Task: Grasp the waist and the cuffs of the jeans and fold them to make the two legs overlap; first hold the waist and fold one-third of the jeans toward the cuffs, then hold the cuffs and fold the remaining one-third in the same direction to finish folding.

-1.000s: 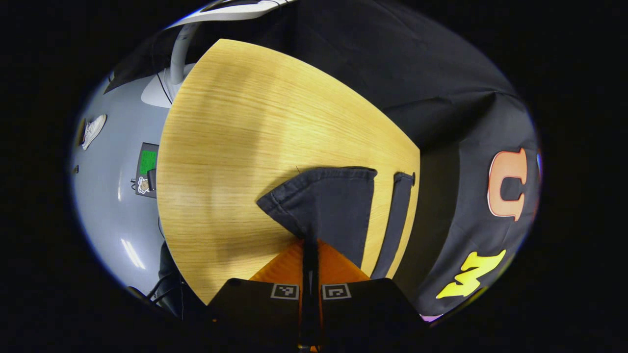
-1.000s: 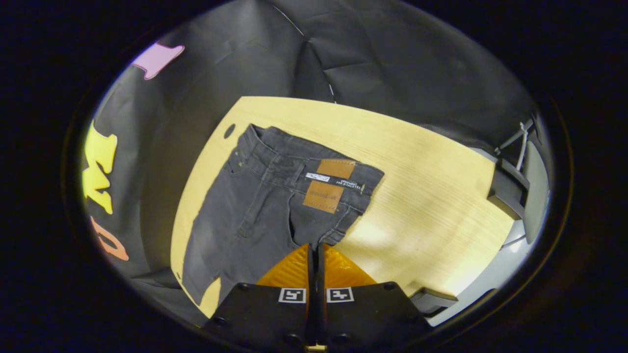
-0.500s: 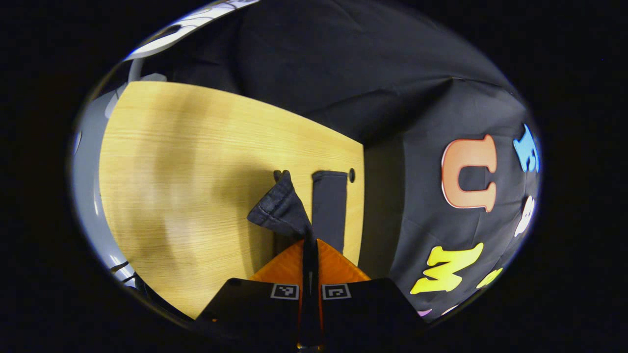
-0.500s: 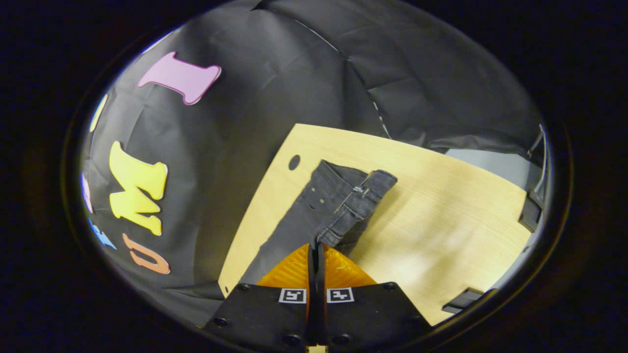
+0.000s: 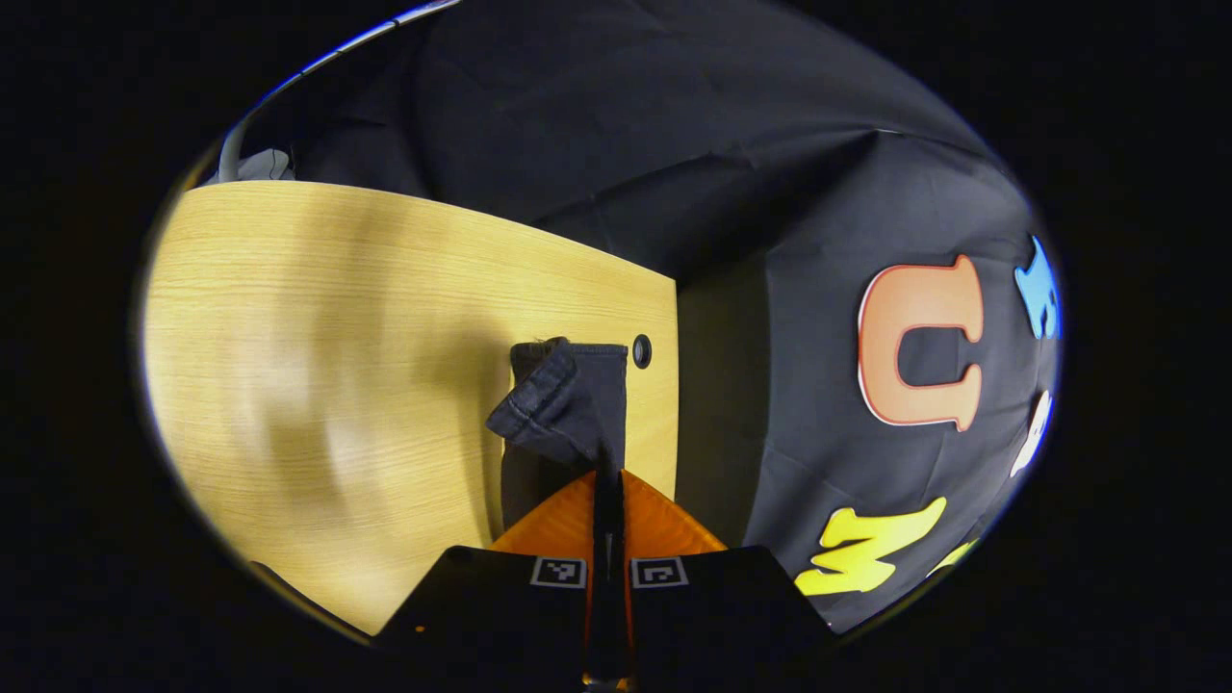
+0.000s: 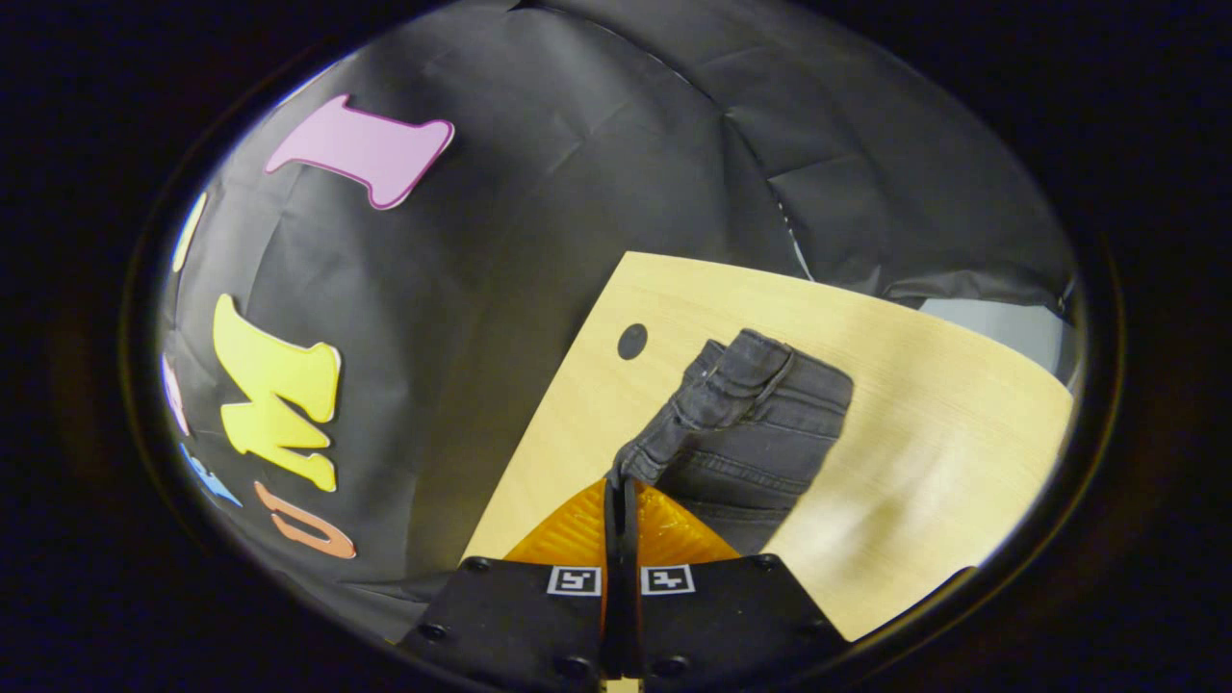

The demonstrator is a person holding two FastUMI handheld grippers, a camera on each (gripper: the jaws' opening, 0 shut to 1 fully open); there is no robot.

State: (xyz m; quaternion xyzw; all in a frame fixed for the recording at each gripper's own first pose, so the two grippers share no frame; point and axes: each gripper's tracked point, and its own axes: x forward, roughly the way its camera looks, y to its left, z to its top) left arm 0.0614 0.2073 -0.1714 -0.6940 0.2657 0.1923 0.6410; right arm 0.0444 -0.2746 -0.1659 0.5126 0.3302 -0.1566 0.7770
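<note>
- Wooden surface point(image 5: 337, 318), with a round hole point(image 5: 642, 350) near its edge.
- Dark jeans point(image 6: 760, 423) lie near that hole, partly lifted.
- Left gripper point(image 5: 606, 476) pinches the cuff.
- Right gripper point(image 6: 621, 486) pinches the waist.

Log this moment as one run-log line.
phase: leg-overlap fold | left gripper: shut on jeans cuff | right gripper: shut on jeans waist | table: lifted leg nearly over lower leg
</note>
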